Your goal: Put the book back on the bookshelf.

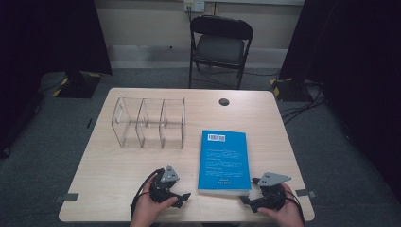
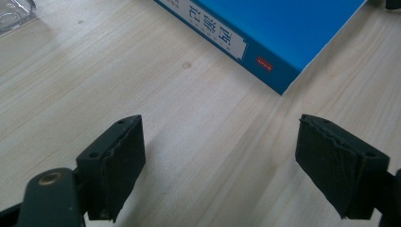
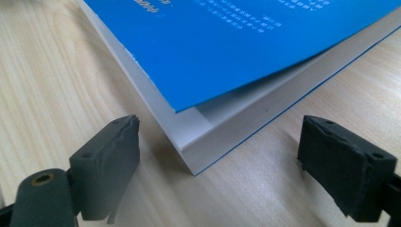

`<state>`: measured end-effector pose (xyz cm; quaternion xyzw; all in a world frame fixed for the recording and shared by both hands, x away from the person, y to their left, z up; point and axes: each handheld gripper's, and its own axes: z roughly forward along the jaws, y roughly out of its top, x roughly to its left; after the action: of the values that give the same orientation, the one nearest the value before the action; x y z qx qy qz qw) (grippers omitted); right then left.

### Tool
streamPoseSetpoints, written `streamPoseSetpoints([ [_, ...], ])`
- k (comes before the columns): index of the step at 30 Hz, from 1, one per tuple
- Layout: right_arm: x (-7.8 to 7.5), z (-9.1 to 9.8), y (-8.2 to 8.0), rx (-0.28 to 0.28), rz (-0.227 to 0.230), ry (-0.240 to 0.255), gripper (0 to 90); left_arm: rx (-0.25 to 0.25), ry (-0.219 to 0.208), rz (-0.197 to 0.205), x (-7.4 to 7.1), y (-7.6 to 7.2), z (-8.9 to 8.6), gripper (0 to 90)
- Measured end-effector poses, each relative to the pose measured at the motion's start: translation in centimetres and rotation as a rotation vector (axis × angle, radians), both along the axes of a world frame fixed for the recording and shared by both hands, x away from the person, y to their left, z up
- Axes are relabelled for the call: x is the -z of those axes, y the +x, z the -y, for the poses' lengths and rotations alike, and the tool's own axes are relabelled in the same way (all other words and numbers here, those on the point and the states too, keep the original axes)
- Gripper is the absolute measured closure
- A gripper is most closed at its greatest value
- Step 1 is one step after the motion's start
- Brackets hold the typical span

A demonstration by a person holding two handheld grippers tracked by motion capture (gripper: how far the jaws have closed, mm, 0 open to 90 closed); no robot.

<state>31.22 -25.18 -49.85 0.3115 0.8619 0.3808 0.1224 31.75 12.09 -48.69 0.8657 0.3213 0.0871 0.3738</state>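
Pale wood-grain table (image 1: 118, 170) carries a clear three-bay acrylic organizer (image 1: 149, 123) far left and a flat blue book (image 1: 223, 161). Left gripper (image 2: 220, 163), jaws spread, faces its printed spine. Right gripper (image 3: 220, 165), also spread, meets the white page block under a lifting cover.

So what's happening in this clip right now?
A person sits at a wooden table with a two-jaw gripper in each hand. The left gripper and right gripper rest near the table's front edge, both with jaws open and empty. Between them lies a blue book, flat and closed, its top cover lifting slightly at the corner nearest the right gripper. Each gripper points at a near corner of the book without touching it. A clear three-slot organizer stands empty further back.
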Motion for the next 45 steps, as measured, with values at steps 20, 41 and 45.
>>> streamPoseSetpoints([
  [20,0.0,-1.1,-0.5,0.039,0.03,-0.005,26.4,0.005,0.018,0.0,0.0,-0.2,0.2,16.7],
  [41,-0.9,-1.2,-0.6,0.028,0.037,-0.019,30.6,0.024,0.006,-0.006,0.1,-0.2,0.6,16.7],
  [45,-1.1,-1.2,-0.6,0.03,0.045,-0.004,32.0,0.03,0.006,-0.003,0.1,-0.2,0.7,16.7],
])
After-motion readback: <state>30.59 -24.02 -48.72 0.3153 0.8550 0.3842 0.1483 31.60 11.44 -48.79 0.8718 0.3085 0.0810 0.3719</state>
